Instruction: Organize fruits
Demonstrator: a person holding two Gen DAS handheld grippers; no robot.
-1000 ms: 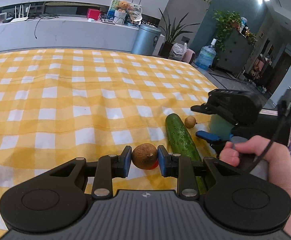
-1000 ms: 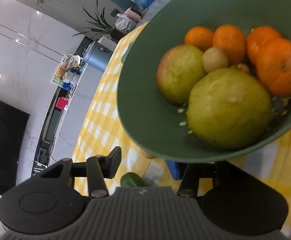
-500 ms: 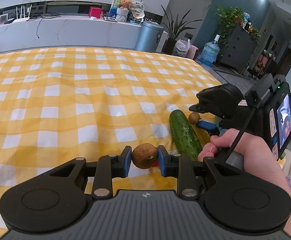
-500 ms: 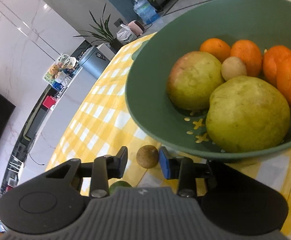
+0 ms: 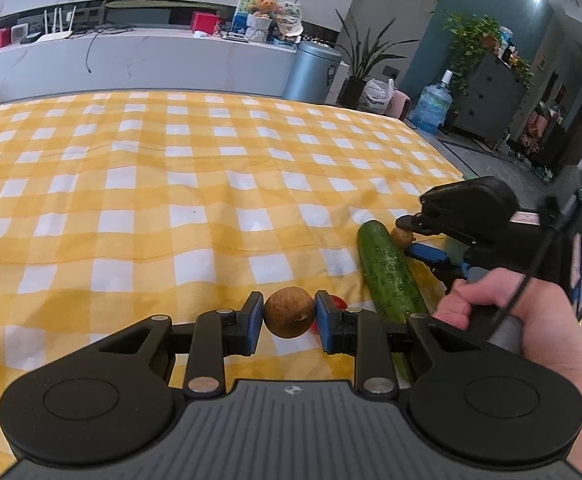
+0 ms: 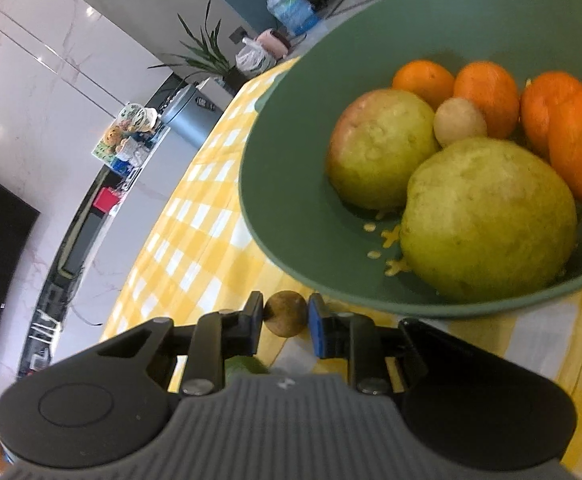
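Your left gripper [image 5: 288, 317] has its blue pads pressed on both sides of a small round brown fruit [image 5: 289, 312], held just above the yellow-and-white checked tablecloth [image 5: 171, 200]. In the left wrist view, a small red fruit [image 5: 337, 303] peeks out just behind the right-hand pad. A long green cucumber [image 5: 389, 272] lies on the cloth ahead and to the right of that gripper. At the cucumber's far end, your right gripper [image 5: 405, 238] comes in from the right, held in your right hand [image 5: 503, 312], and its jaws pinch a second small brown fruit [image 5: 401, 236].

From the right wrist view, your right gripper [image 6: 285, 318] has closed to nearly its narrowest, with both pads touching the second small brown fruit [image 6: 286, 319] between them. Just ahead and to the right sits a wide green bowl [image 6: 291, 208], its rim close over the gripper's right finger. Inside lie two large yellow-green pears [image 6: 487, 220], several oranges [image 6: 487, 96] and one small pale round fruit [image 6: 459, 122].
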